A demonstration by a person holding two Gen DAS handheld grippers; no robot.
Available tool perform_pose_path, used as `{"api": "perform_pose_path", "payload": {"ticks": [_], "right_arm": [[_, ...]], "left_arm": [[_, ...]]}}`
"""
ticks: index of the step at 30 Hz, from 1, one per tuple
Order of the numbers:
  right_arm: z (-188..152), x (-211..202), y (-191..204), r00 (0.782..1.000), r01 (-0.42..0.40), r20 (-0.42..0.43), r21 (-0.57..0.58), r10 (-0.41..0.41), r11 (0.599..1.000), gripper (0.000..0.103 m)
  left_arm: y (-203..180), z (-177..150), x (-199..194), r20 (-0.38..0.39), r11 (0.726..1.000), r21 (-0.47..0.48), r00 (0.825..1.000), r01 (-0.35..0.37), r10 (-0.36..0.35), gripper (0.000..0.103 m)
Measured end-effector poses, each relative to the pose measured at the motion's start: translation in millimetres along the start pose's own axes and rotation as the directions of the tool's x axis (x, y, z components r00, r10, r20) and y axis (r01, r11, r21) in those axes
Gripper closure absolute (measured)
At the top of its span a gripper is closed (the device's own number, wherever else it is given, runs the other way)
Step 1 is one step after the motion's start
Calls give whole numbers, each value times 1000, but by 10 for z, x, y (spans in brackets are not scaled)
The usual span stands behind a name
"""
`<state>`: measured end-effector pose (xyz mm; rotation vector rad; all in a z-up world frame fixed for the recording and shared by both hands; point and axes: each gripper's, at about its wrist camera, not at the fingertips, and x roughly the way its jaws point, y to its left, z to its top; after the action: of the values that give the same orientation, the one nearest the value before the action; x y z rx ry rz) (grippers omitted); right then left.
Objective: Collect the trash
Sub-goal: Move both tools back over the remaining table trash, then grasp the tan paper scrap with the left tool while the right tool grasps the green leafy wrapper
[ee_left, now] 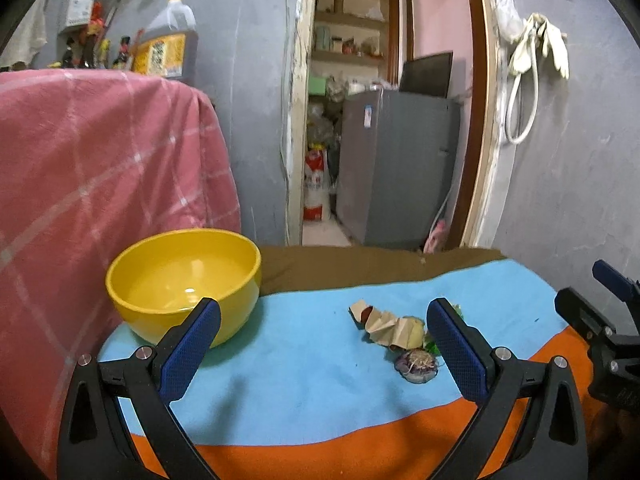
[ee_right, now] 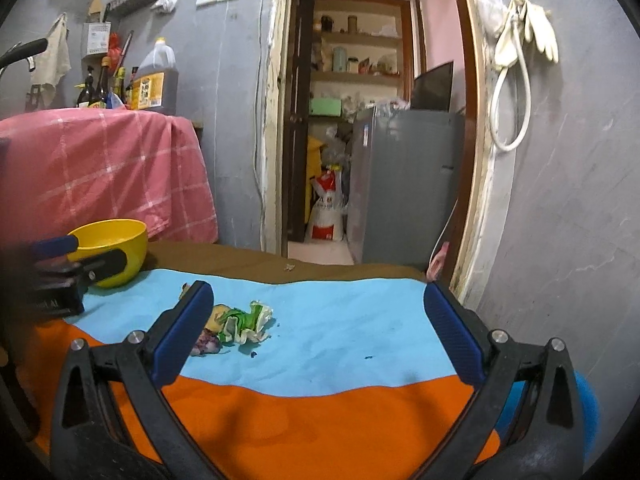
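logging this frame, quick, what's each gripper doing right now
Left gripper: open, holding nothing.
Right gripper: open, holding nothing.

Left tool (ee_left: 324, 344) and right tool (ee_right: 320, 330) both gape wide, empty

Crumpled trash (ee_left: 400, 334) near yellow bowl (ee_left: 184, 280)

Grey plaster walls (ee_right: 580, 160) frame an open doorway (ee_right: 360, 120) in the far middle, with a pink wall and shelves (ee_right: 356, 40) of jars beyond it. A grey fridge (ee_left: 400, 168) stands in the doorway, a sack (ee_right: 326, 208) on the floor to its left. On the left a pink checked cloth (ee_left: 100, 180) covers furniture, with an oil jug (ee_left: 168, 44) and bottles (ee_right: 100, 84) behind it, and white gloves (ee_right: 532, 32) hang on the right wall.
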<state>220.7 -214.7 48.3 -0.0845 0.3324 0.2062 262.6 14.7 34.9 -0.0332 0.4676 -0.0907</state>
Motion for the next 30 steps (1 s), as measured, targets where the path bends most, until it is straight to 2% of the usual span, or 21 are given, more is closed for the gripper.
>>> {"api": "perform_pose_path", "payload": {"ticks": [3,8,10,13,18,25,30], "right_arm": [[6,139,-38,998,-33,-58,36,35,999,0],[-4,439,-44,979,-92,-179,63,102,994,0],[-12,564,-49,963,-123,-230,81,138,989,6],[-32,674,-37,944,-156,-279,100,178,983,15],[-50,768,-9,920,-197,-321,114,223,974,24],[-93,853,114,887,-255,-373,95,272,962,24],[-100,892,168,874,-269,-400,71,275,960,26]], "left_arm": [[-14,0,110,-40,1000,4,999,17,-17,5],[-76,-25,275,-124,994,28,987,107,-103,24],[-112,-47,331,-156,989,41,978,145,-137,34],[-173,-55,418,-201,980,61,964,190,-174,44],[-236,-63,591,-283,976,65,942,209,-182,66],[-214,-83,721,-339,977,8,919,214,-199,81],[-139,-67,800,-358,970,-86,901,229,-244,92]]}}
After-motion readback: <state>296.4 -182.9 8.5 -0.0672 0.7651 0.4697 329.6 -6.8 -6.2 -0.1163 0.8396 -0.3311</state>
